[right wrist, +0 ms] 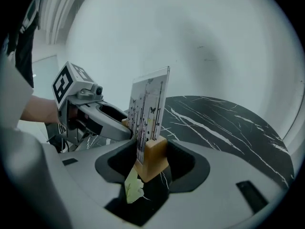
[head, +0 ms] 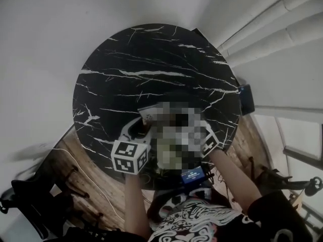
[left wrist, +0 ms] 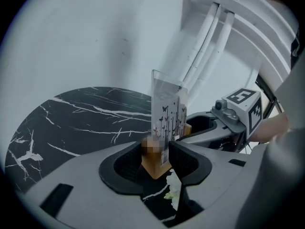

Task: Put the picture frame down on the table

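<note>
Clenched with the left gripper [left wrist: 156,155] on one end of the wooden base [left wrist: 153,166] of the picture frame [left wrist: 167,113], squeezing it from both sides. Clenched the same way with the right gripper [right wrist: 151,157] on the opposite end. Held upright between the two, with the clear panel [right wrist: 148,104], printed with butterflies and thin stems, rising from the base. Poised over the near part of the round black marble table [left wrist: 71,123]; impossible to tell whether touching its top or just above. Farther off, pale wall [left wrist: 95,32] and white pipes [left wrist: 209,37].

One picture frame [right wrist: 148,109], one table [head: 151,64], two grippers [left wrist: 156,159] [right wrist: 151,162].
</note>
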A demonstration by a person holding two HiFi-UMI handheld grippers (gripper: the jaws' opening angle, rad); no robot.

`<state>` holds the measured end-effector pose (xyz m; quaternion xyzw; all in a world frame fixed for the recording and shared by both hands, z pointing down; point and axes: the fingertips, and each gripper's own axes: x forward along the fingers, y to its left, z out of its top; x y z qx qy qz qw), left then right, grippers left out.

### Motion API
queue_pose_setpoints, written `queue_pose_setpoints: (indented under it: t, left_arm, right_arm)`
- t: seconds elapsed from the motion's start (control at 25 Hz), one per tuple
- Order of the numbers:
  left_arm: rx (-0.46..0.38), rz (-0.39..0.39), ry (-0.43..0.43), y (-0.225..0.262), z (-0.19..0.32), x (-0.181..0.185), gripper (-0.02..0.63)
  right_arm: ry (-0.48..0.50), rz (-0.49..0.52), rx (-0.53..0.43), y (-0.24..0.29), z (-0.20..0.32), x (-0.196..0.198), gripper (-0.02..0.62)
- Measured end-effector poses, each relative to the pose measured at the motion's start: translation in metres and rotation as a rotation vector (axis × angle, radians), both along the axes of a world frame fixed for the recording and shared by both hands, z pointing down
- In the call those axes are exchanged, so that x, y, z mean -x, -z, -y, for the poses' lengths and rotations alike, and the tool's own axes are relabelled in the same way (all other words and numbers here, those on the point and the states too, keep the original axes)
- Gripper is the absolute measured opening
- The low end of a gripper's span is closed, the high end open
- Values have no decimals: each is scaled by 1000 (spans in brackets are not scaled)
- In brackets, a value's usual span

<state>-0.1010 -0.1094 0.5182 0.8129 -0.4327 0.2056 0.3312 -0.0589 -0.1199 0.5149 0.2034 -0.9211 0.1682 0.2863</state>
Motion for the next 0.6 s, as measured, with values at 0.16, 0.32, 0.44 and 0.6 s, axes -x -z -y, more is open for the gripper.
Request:
queue_pose_setpoints:
  t: [0.16,0.32,0.44,0.6]
  left_arm:
    - [21,24,-2,-16,1,0,176]
    - [37,43,0,-32,2,-2,176]
    - [49,57,-6,-41,2,-4,176]
    - [48,71,-6,-47,4,-4,178]
  right_arm:
    - [23,-4,11,-18,2,0,193]
    - [59,-25,11,-33,4,-1,193]
    - [72,-36,15,-43,4,-3,193]
    - [79,-29,17,-50,6,-3,193]
